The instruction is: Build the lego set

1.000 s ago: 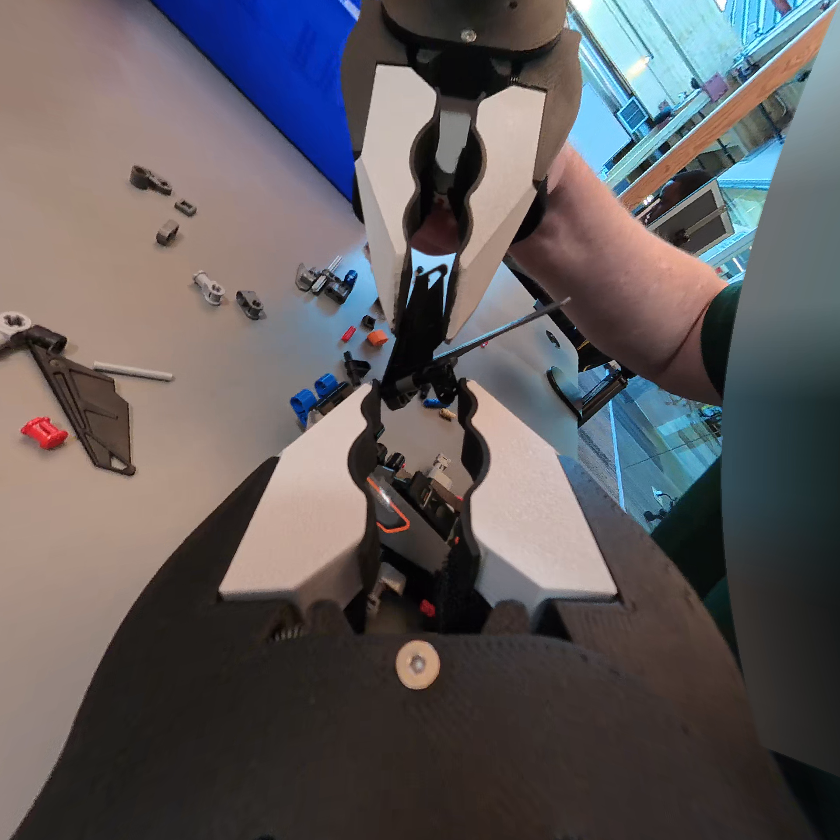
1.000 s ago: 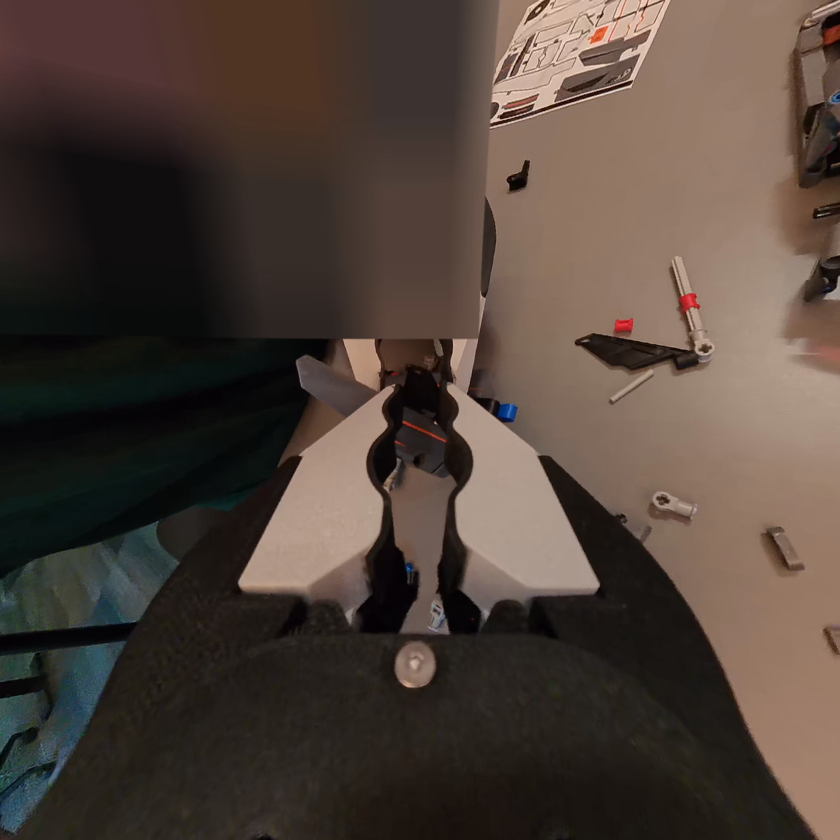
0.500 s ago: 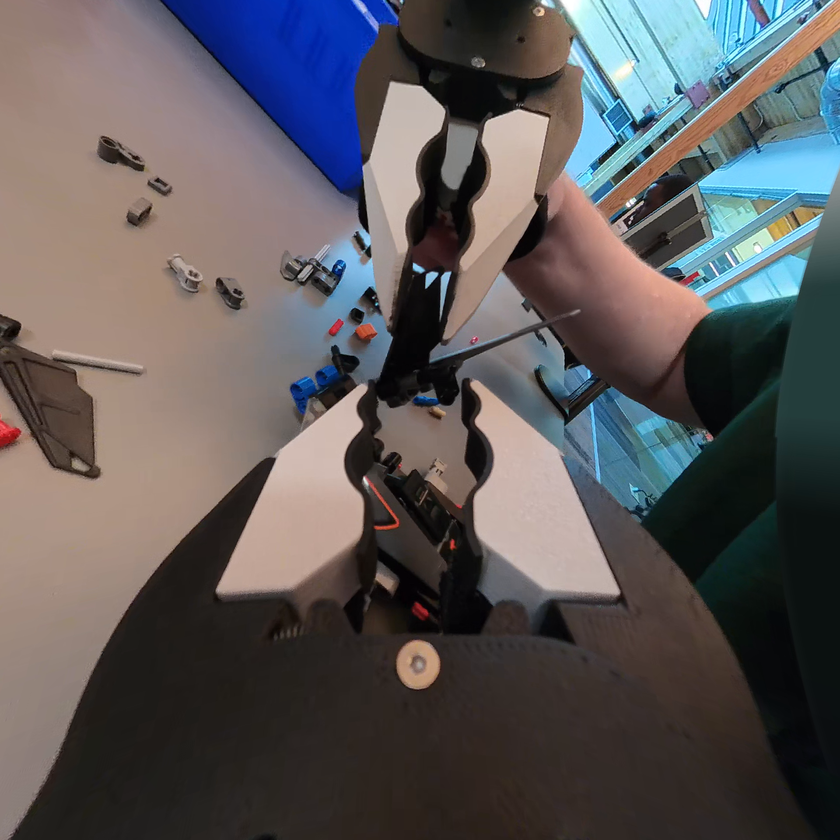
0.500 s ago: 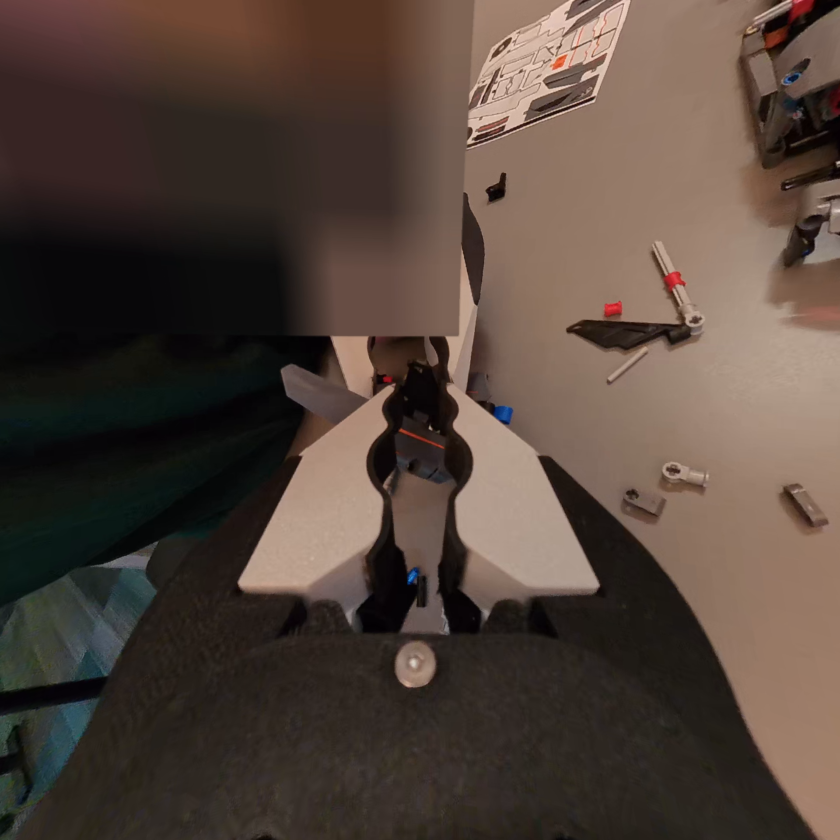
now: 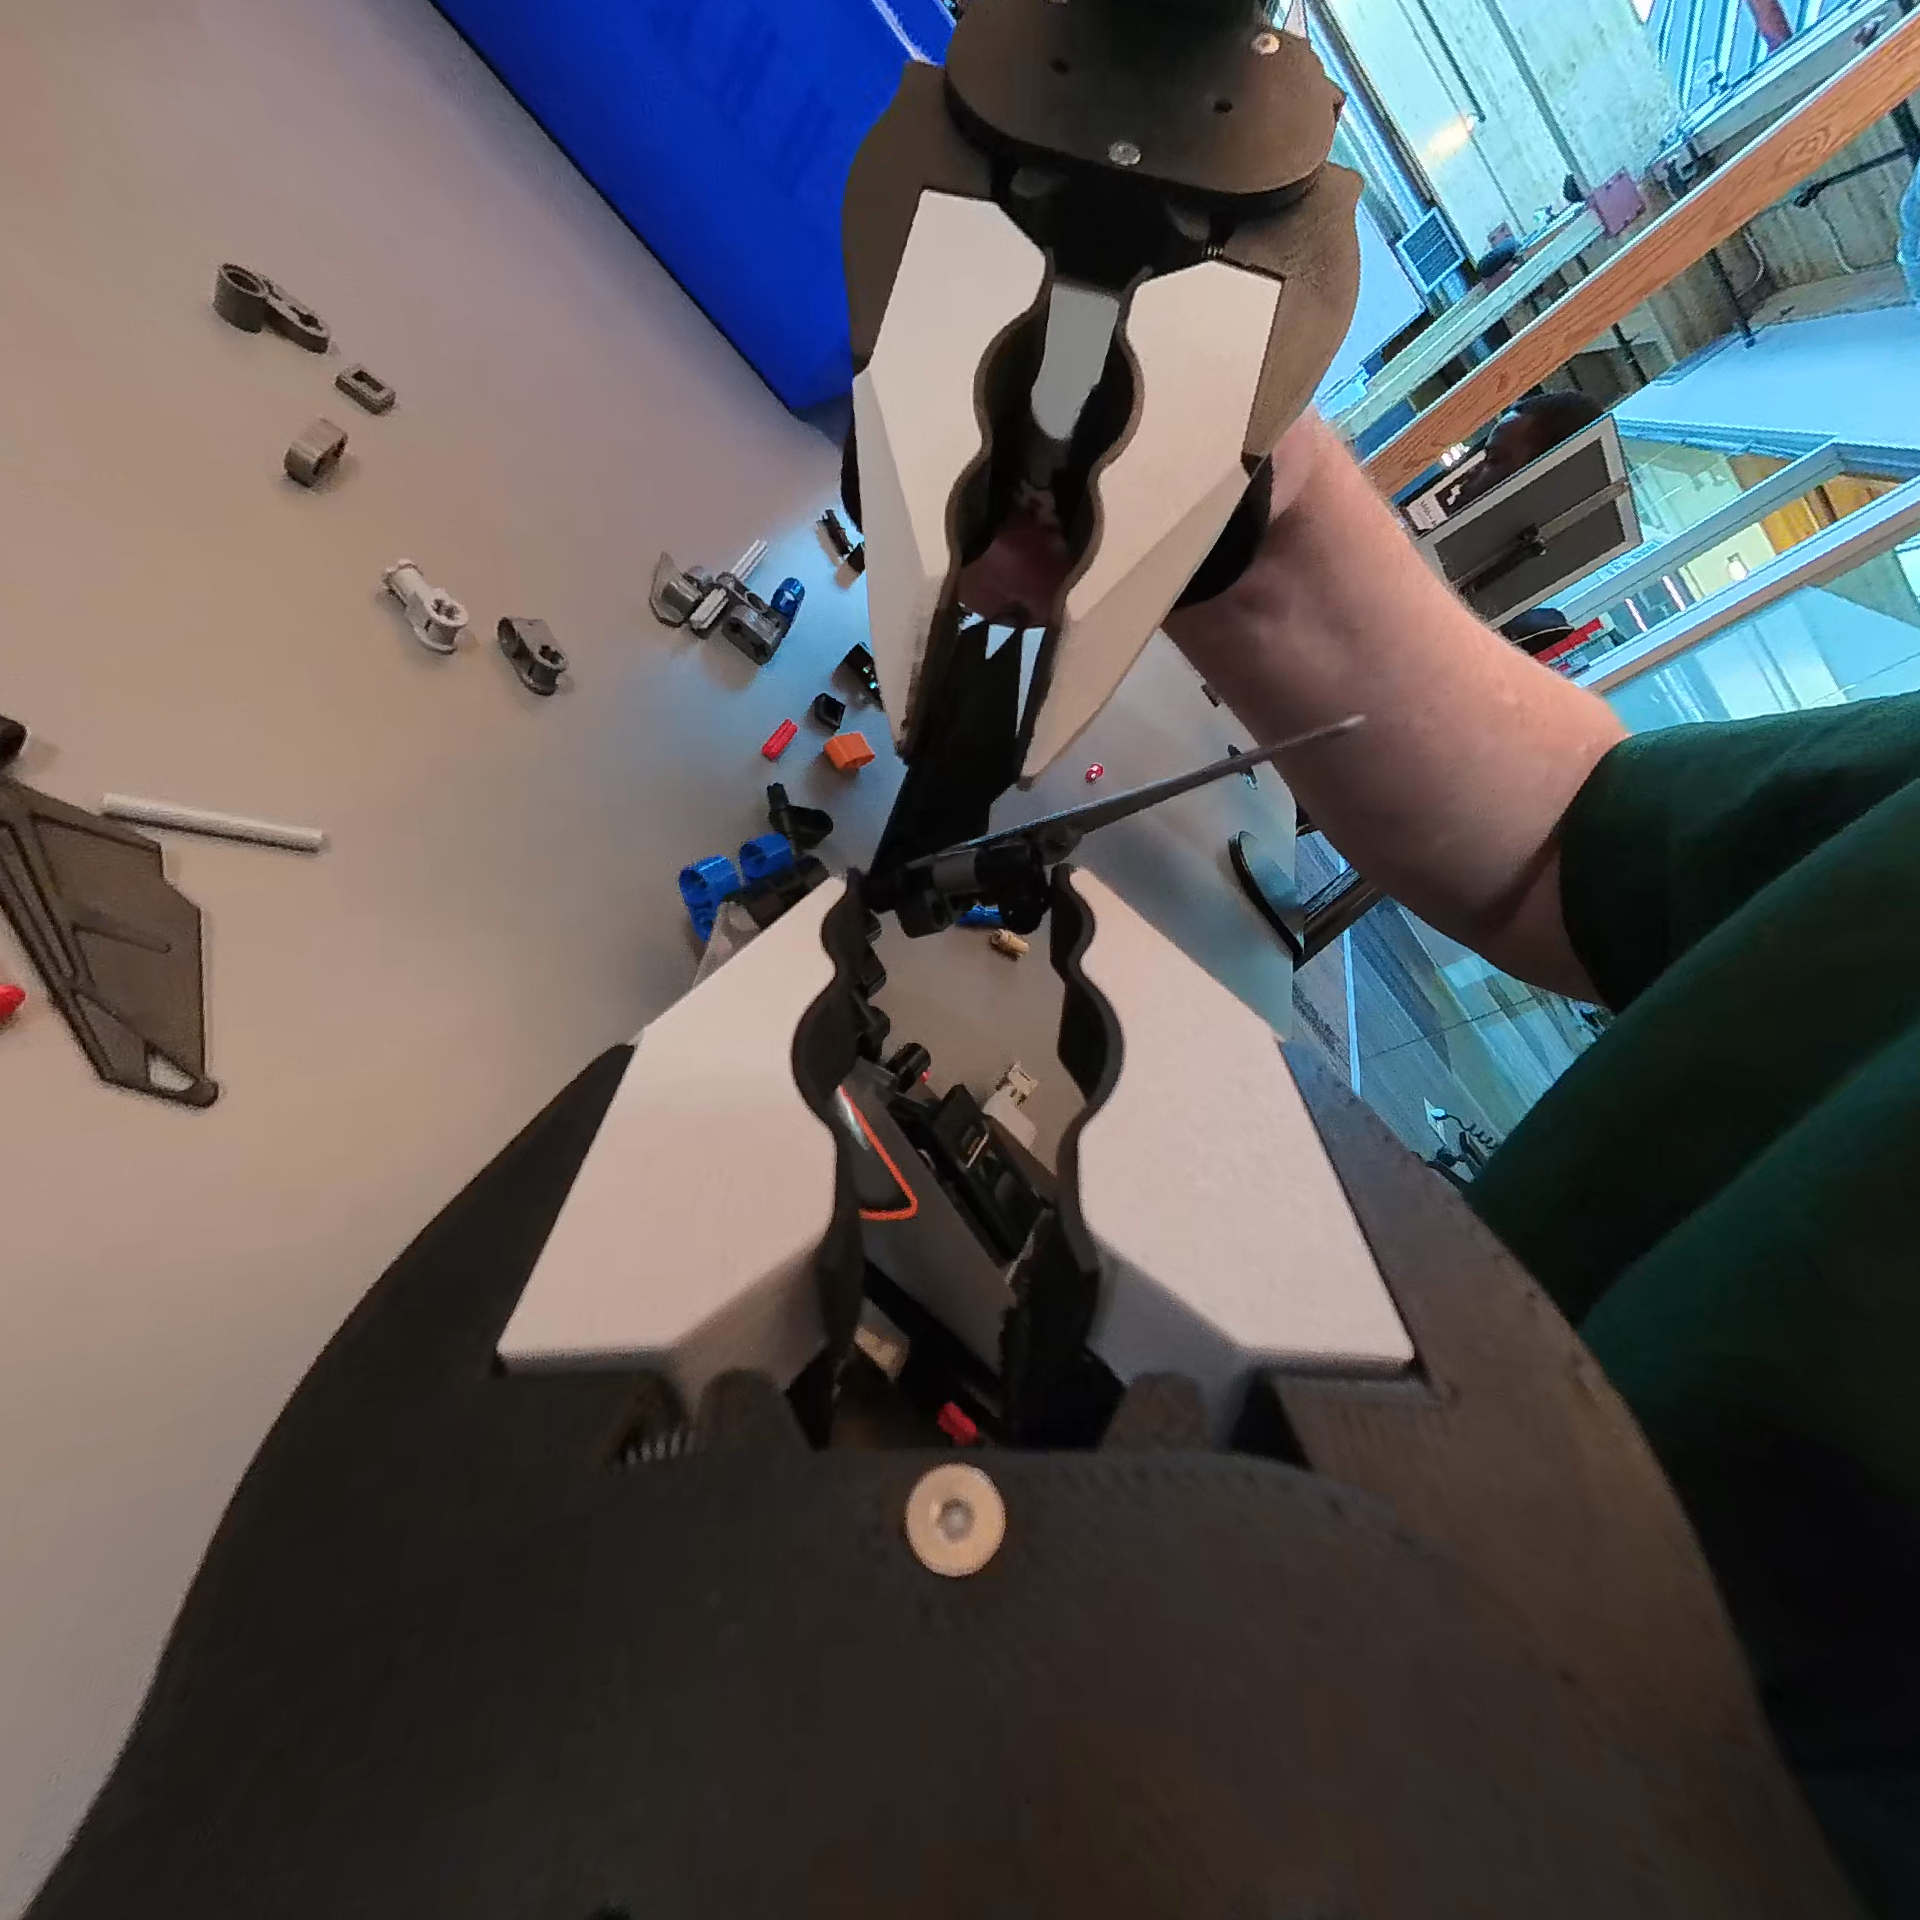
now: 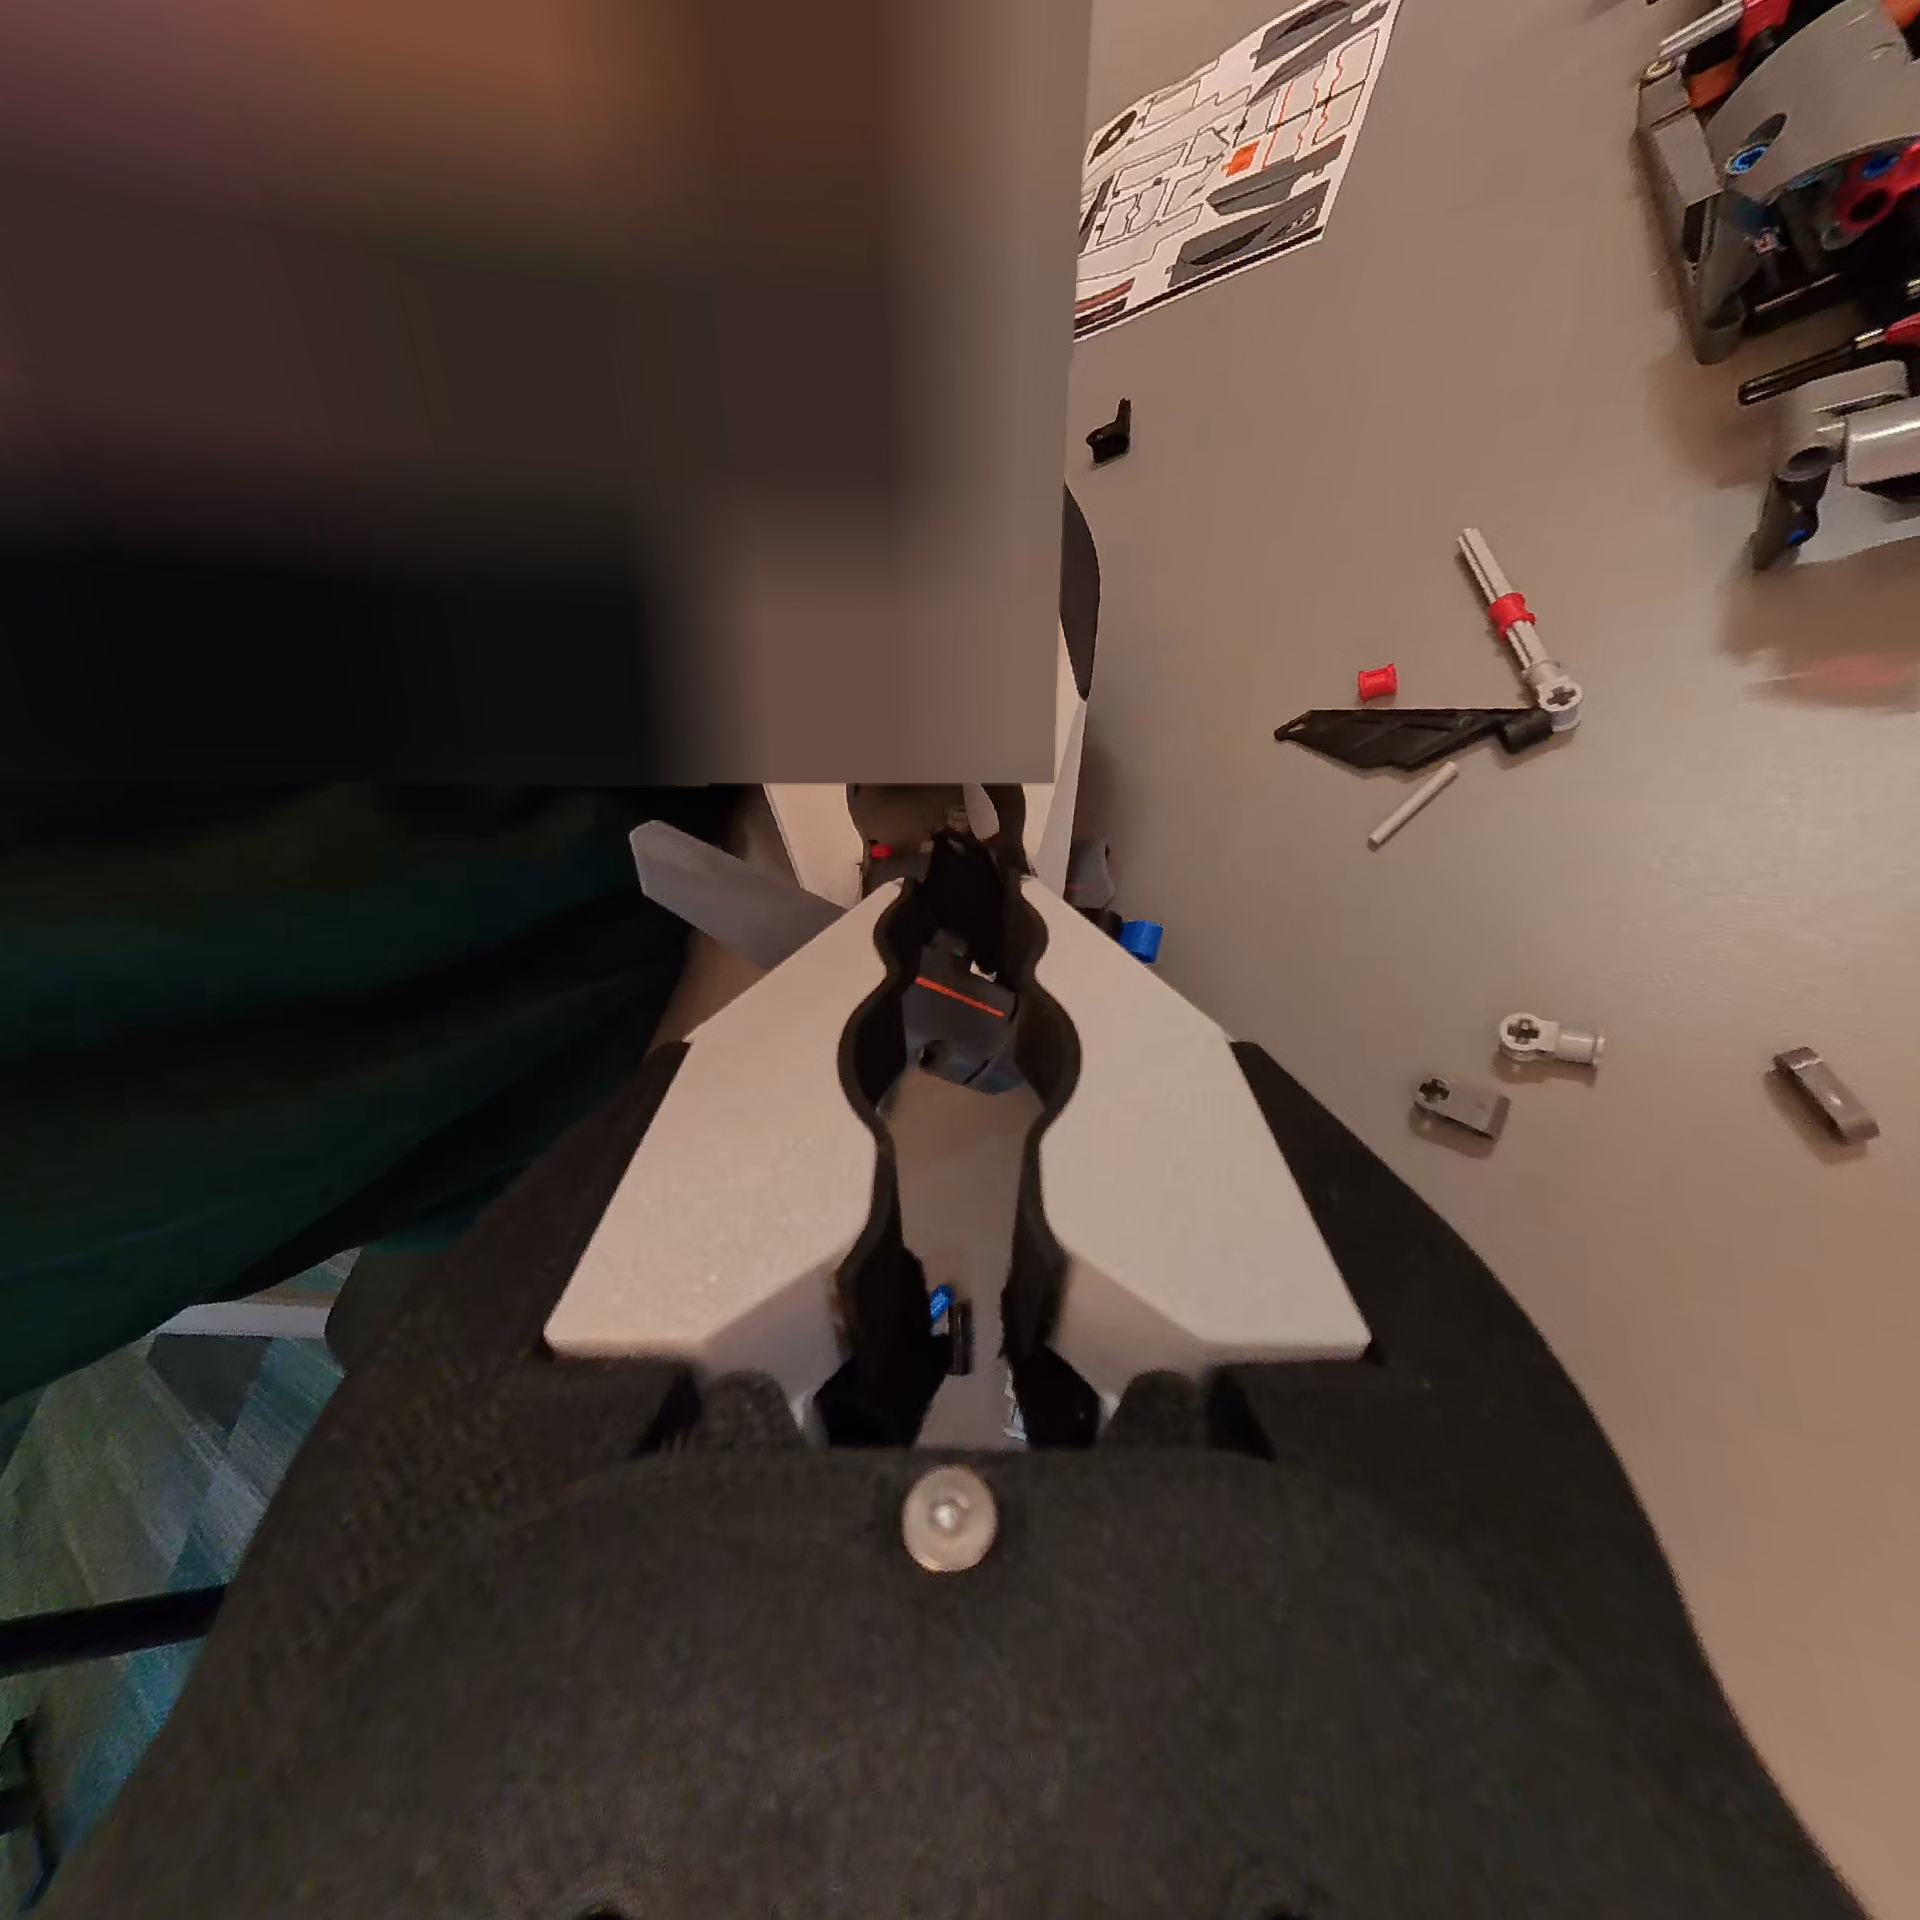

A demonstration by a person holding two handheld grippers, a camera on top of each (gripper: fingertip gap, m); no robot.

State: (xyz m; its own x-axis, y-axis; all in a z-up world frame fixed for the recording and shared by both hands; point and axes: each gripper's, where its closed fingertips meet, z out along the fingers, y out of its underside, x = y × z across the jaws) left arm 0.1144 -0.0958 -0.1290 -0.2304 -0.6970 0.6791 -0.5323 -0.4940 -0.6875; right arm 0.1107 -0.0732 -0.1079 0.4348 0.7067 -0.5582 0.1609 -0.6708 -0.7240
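In the left wrist view my left gripper (image 5: 956, 904) is shut on a grey and black lego sub-assembly (image 5: 935, 1174) with an orange line, held above the table. My right gripper (image 5: 977, 727) faces it from above, shut on a long black piece (image 5: 951, 769) whose lower end meets the sub-assembly at my left fingertips. A thin black axle (image 5: 1143, 795) sticks out to the right from that joint. In the right wrist view my right gripper (image 6: 961, 894) grips the black piece (image 6: 956, 878), with the sub-assembly (image 6: 956, 1013) just below it. A blur patch hides most of the left gripper there.
Loose pieces lie on the grey table (image 5: 416, 1039): a black panel (image 5: 104, 935), a white axle (image 5: 208, 821), grey connectors (image 5: 426, 618), blue pieces (image 5: 738, 873) and an orange piece (image 5: 847, 750). A sticker sheet (image 6: 1216, 177) and a part-built model (image 6: 1787, 208) lie farther off. A blue wall (image 5: 727, 135) stands behind. Less than 4 cm separates the two grippers' tips.
Both grippers have kept their grip and stayed tip to tip. They have swung a little together, so the table pieces drift in both views and the part-built model comes further into the right view.
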